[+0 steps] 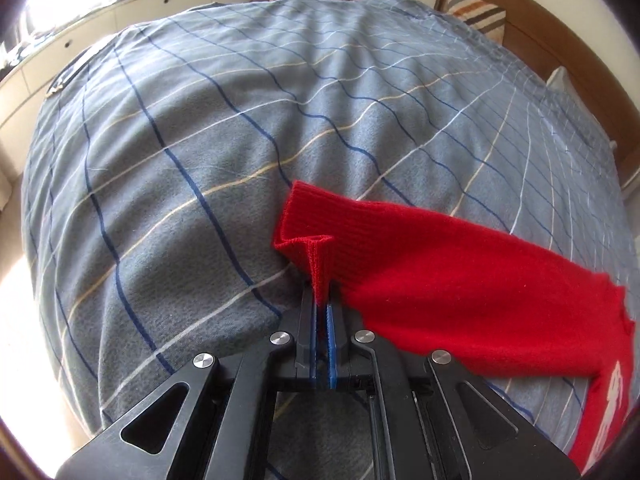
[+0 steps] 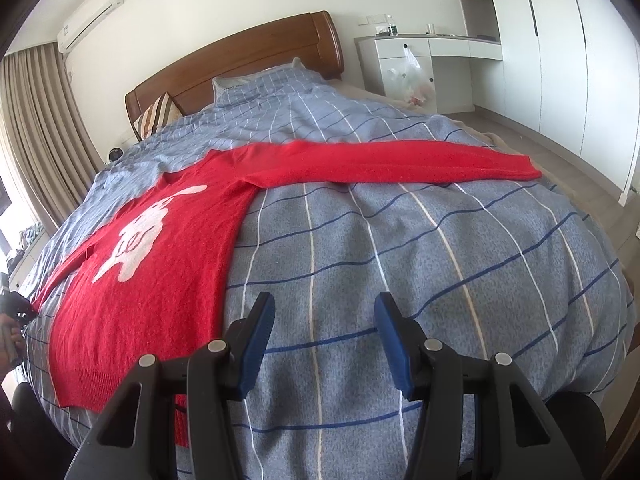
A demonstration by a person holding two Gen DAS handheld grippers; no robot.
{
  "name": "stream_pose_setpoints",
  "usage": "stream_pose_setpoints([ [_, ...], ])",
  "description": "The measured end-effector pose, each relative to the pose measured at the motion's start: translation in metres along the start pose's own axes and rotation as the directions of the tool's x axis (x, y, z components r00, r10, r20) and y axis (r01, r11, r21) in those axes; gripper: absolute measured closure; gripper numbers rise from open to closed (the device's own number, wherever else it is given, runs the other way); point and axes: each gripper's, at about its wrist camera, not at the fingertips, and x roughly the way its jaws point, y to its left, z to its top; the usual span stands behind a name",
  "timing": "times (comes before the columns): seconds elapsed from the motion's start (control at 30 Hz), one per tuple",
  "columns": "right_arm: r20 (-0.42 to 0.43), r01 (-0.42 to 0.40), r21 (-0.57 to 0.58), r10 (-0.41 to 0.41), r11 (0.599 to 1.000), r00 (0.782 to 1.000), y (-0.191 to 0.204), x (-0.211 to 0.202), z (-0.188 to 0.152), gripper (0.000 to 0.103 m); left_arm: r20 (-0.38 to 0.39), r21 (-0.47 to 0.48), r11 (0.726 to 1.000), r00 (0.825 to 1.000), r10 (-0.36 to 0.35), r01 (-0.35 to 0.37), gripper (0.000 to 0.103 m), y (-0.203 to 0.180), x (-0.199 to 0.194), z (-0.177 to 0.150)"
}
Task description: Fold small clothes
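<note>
A red knitted sweater [image 2: 168,264] with a white rabbit figure lies flat on the grey-blue checked duvet [image 2: 440,280]. One sleeve [image 2: 400,164] stretches out to the right across the bed. The other sleeve [image 1: 432,288] runs to the left, where my left gripper [image 1: 322,300] is shut on its ribbed cuff [image 1: 316,256], which folds up between the blue pads. My right gripper [image 2: 325,308] hovers open over bare duvet just right of the sweater's body, with nothing between its fingers.
A wooden headboard [image 2: 240,56] and a striped pillow [image 2: 158,118] stand at the bed's far end. White cabinets with a plastic bag [image 2: 412,76] and a wardrobe [image 2: 560,40] line the right wall. A low white drawer unit [image 1: 100,28] runs under the window.
</note>
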Motion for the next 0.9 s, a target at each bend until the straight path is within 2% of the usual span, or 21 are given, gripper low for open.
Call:
stream_pose_setpoints([
  [0.1,-0.009,0.001,0.014,-0.001,1.0,1.0,-0.003,0.002,0.0,0.051,0.024,0.019,1.0,1.0,-0.013,0.013,0.099,0.002,0.001,-0.005],
  [0.37,-0.004,0.019,0.003,-0.019,1.0,1.0,-0.001,0.002,-0.001,0.051,0.103,0.114,0.993,0.994,0.022,-0.034,0.096,-0.007,-0.003,-0.013],
  [0.4,-0.003,0.028,0.0,-0.028,1.0,1.0,-0.001,0.003,-0.001,0.047,0.115,0.139,0.989,0.993,0.028,-0.044,0.093,-0.009,-0.006,-0.014],
  [0.43,-0.002,0.038,-0.002,-0.038,0.999,0.999,0.0,0.002,-0.001,0.04,0.124,0.163,0.985,0.992,0.035,-0.055,0.09,-0.011,-0.01,-0.016],
  [0.47,-0.002,0.049,-0.003,-0.049,0.999,0.999,0.0,0.002,-0.002,0.036,0.128,0.181,0.982,0.991,0.037,-0.06,0.075,-0.013,-0.013,-0.017],
  [0.5,0.0,0.059,-0.005,-0.059,0.998,0.998,0.0,0.002,-0.002,0.032,0.127,0.197,0.979,0.991,0.028,-0.053,0.047,-0.015,-0.019,-0.018],
  [0.57,0.008,0.073,-0.01,-0.073,0.997,0.997,0.001,0.001,-0.002,0.03,0.159,0.224,0.973,0.987,0.018,-0.053,0.016,-0.019,-0.039,-0.024],
  [0.63,0.01,0.091,-0.021,-0.091,0.996,0.996,0.002,0.001,-0.001,0.027,0.219,0.273,0.961,0.975,-0.021,-0.041,0.012,-0.026,-0.064,-0.035],
  [0.73,0.009,0.119,-0.047,-0.119,0.992,0.993,0.007,0.002,-0.001,0.026,0.237,0.38,0.925,0.967,-0.097,0.0,0.006,-0.044,-0.096,-0.058],
  [0.9,0.024,0.181,-0.119,-0.179,0.976,0.984,0.02,0.004,-0.002,0.026,0.201,0.503,0.861,0.958,-0.203,0.076,0.003,-0.077,-0.121,-0.111],
])
